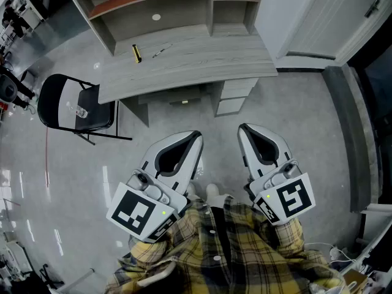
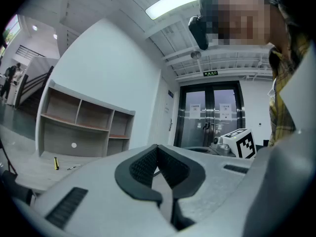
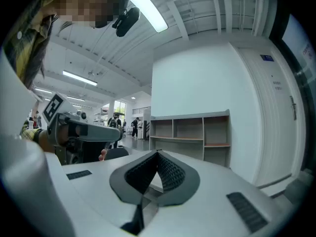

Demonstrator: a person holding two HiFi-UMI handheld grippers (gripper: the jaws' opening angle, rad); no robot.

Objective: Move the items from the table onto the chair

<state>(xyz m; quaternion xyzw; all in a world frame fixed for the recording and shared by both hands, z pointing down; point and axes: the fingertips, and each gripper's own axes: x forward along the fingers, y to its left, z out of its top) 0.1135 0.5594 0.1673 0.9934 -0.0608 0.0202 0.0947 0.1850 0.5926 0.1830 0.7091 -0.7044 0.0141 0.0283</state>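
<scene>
Shut tip to tip on the left gripper [image 1: 197,133], with nothing in the grip; same on the right gripper [image 1: 241,127], closed and empty. Held level near the body, pointing toward the table [image 1: 202,57]. Well ahead of both jaws, and somewhat left of the left pair, on the tabletop: a small yellow-and-black tool [image 1: 136,53] and, just beside it, a thin pen-like stick [image 1: 162,51]. Farther left of the jaws and nearer, a black chair [image 1: 55,100] with a small clear thing [image 1: 80,111] already on its seat. Probably light and rigid, both pieces; likely hard plastic or metal, so a bit slippery in a grip. Best taken across the narrow width at mid-length for the tool; for the stick, pinched low at its middle, flat against the tabletop, to avoid rolling or flicking away. Too small to identify more exactly.
</scene>
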